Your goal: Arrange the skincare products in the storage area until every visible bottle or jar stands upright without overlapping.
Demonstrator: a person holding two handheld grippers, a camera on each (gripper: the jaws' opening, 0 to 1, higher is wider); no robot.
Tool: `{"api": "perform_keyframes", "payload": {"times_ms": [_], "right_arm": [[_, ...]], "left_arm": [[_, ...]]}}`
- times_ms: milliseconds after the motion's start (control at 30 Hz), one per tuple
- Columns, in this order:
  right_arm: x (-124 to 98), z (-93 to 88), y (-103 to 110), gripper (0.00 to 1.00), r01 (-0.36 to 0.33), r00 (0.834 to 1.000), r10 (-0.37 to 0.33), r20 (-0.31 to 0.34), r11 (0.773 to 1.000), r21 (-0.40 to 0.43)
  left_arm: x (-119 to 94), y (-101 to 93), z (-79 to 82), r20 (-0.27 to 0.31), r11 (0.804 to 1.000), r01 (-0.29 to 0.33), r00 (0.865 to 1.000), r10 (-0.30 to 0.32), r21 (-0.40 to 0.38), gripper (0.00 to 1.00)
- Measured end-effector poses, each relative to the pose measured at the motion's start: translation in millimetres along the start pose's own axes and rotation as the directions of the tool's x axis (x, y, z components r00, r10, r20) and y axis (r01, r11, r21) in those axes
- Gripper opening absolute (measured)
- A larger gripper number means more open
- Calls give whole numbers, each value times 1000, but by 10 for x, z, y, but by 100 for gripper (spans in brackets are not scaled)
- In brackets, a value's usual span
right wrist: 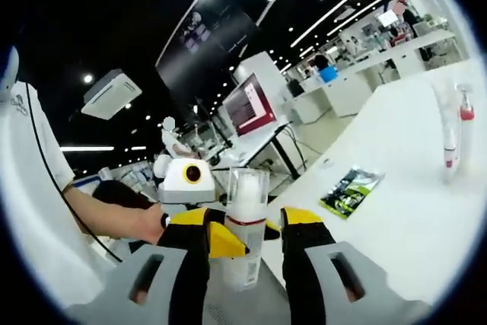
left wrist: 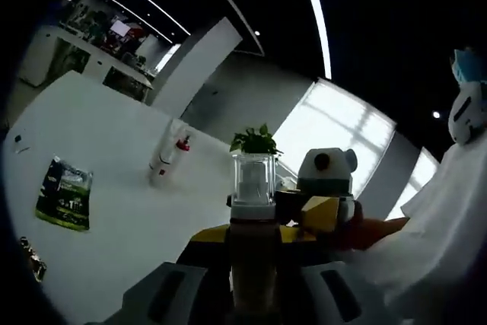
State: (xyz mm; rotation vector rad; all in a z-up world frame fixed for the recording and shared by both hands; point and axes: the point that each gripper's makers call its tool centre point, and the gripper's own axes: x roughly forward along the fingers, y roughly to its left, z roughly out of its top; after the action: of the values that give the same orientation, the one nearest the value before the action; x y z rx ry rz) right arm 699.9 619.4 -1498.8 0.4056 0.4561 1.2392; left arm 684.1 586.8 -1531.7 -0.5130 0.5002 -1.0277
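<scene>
A skincare bottle (left wrist: 253,264) with a clear cap and a tan body stands upright between the jaws of my left gripper (left wrist: 253,237), which is shut on it. In the right gripper view the same bottle (right wrist: 245,226) rises in the gap of my right gripper (right wrist: 245,222), whose jaws stand open with space on both sides. The left gripper (right wrist: 218,239) reaches in from the left there, its yellow tip against the bottle. The right gripper (left wrist: 319,215) shows just right of the bottle in the left gripper view.
On the white table (left wrist: 114,135) lie a green packet (left wrist: 65,194) (right wrist: 350,188) and a white bottle with a red part (left wrist: 169,159). Slim bottles (right wrist: 450,138) show at the far right. A potted plant (left wrist: 255,141) stands behind. A person's sleeve (left wrist: 441,226) and hand (right wrist: 144,222) are close.
</scene>
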Motion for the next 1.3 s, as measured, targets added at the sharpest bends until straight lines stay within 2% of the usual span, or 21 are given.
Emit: {"api": "perform_keyframes", "payload": {"times_ms": [133, 300, 533, 567, 667, 733, 833, 900, 933, 967, 1000, 1033, 1067, 1133, 1167, 1233, 1267, 1300], "right_arm": [[36, -30, -22, 22, 1, 1000, 0, -28, 1000, 1], [36, -74, -19, 21, -10, 998, 10, -60, 1000, 7], [65, -100, -12, 20, -13, 996, 9, -84, 999, -49], [68, -93, -21, 20, -11, 996, 6, -84, 998, -59], [73, -29, -65, 20, -8, 998, 4, -69, 998, -64], [78, 7, -94, 20, -9, 998, 5, -67, 998, -65], [55, 108, -189, 20, 10, 998, -16, -57, 995, -102], [28, 188, -271, 20, 27, 999, -32, -43, 993, -115], [18, 218, -305, 20, 34, 998, -39, -39, 992, -119], [2, 264, -360, 20, 46, 998, -50, -33, 991, -125], [-10, 298, -404, 20, 57, 998, -61, -27, 990, -133], [-20, 329, -447, 20, 68, 997, -72, -21, 988, -142], [-35, 370, -499, 20, 77, 997, -81, -16, 986, -150], [-59, 447, -607, 20, 99, 995, -101, -5, 982, -161], [-67, 472, -645, 20, 106, 994, -108, -4, 981, -162], [-97, 547, -762, 20, 138, 990, -139, 8, 973, -184], [-107, 569, -791, 20, 145, 989, -145, 11, 972, -185], [-124, 603, -839, 20, 154, 988, -154, 13, 970, -187]], "left_arm": [[74, -51, -30, -24, 1000, -1, 1000, 2, 26, 22], [35, -4, -69, -35, 999, -14, 999, 16, 52, 22], [30, 43, -92, -51, 996, -48, 997, 53, 78, 23], [24, 58, -105, -59, 995, -56, 996, 61, 81, 23], [-11, 171, -277, -148, 985, -110, 980, 130, 135, 25], [-20, 188, -327, -163, 980, -117, 976, 143, 164, 26], [-103, 346, -395, -195, 955, -211, 948, 252, 207, 35], [-225, 537, -424, -199, 896, -313, 901, 385, 314, 37], [-288, 620, -440, -199, 863, -359, 873, 445, 356, 37], [-346, 689, -472, -194, 823, -378, 850, 490, 424, 37], [-378, 716, -513, -203, 810, -385, 836, 509, 443, 37], [-427, 756, -550, -206, 788, -407, 815, 542, 461, 37], [-428, 768, -557, -199, 781, -406, 815, 544, 475, 37], [-476, 830, -597, -197, 761, -435, 792, 577, 482, 37], [-484, 854, -596, -187, 754, -444, 789, 585, 484, 37], [-518, 899, -594, -174, 731, -463, 773, 609, 501, 37], [-526, 896, -595, -169, 732, -468, 774, 610, 496, 37], [-505, 879, -564, -131, 751, -481, 798, 589, 452, 37]]}}
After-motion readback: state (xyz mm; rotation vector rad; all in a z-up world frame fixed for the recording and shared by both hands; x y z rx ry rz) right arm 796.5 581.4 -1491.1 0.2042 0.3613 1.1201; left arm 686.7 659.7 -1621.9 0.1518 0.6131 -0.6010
